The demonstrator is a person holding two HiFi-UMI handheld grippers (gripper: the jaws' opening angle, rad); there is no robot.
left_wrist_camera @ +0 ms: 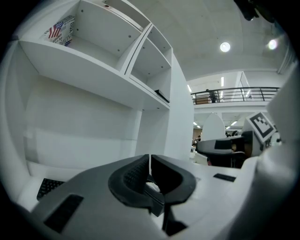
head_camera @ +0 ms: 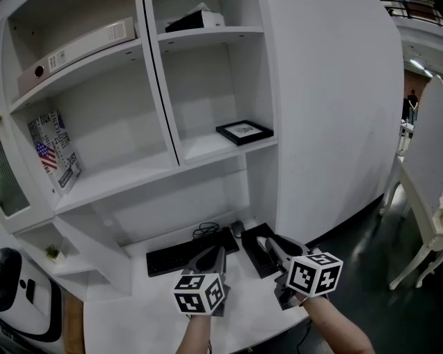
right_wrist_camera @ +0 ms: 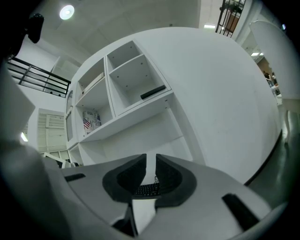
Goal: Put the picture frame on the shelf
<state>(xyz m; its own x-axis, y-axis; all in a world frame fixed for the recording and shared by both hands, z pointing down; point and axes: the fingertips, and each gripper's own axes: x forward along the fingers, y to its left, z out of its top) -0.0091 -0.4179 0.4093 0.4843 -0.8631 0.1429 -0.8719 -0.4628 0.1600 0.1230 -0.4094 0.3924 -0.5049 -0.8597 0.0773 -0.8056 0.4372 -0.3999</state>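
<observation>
The black picture frame [head_camera: 243, 131] lies flat on the right-hand shelf [head_camera: 208, 146], with a pale print inside it. It shows as a dark sliver in the left gripper view [left_wrist_camera: 161, 95] and in the right gripper view [right_wrist_camera: 153, 92]. Both grippers hang low over the white desk [head_camera: 138, 311], well below the frame and apart from it. My left gripper [head_camera: 220, 250] is shut with its jaws tip to tip [left_wrist_camera: 150, 159] and holds nothing. My right gripper [head_camera: 263, 243] shows a narrow gap between its jaws [right_wrist_camera: 151, 161], and nothing is between them.
A black keyboard [head_camera: 190, 252], a mouse [head_camera: 238, 227] and a flat black object [head_camera: 257, 257] lie on the desk under the grippers. A binder [head_camera: 76, 52], a flag-print box [head_camera: 54, 151] and a black-and-white box [head_camera: 196, 19] occupy other shelves. White chair [head_camera: 422, 207] at right.
</observation>
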